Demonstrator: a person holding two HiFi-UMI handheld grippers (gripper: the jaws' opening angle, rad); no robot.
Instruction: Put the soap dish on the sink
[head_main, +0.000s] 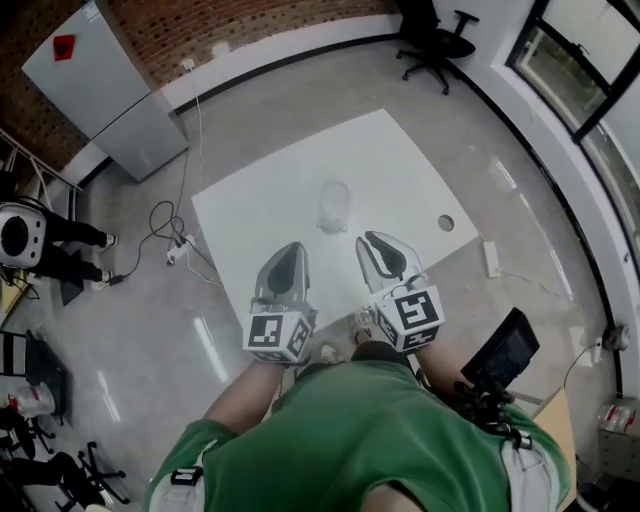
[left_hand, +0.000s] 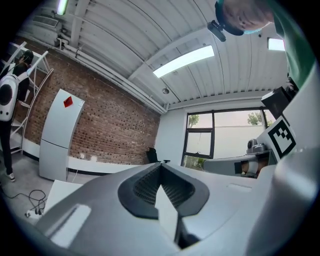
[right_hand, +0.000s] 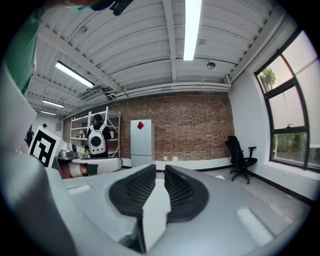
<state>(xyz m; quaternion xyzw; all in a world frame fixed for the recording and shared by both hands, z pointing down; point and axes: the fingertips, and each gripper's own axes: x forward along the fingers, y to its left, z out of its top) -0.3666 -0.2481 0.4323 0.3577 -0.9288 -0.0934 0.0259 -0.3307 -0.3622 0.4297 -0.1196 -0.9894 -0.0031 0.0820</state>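
Soap dish (head_main: 334, 205) lay on the white table (head_main: 410, 165), far of both grippers and midway between them, long axis near-to-far. Left gripper (head_main: 292, 252) closed, empty; right gripper (head_main: 376, 243) barely apart, empty.

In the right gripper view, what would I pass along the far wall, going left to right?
person with a white backpack → white cabinet → office chair → window

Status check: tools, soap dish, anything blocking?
Left tool shut, empty; right tool slightly open, empty. Pale translucent soap dish alone on white tabletop, untouched. Nothing in the way.
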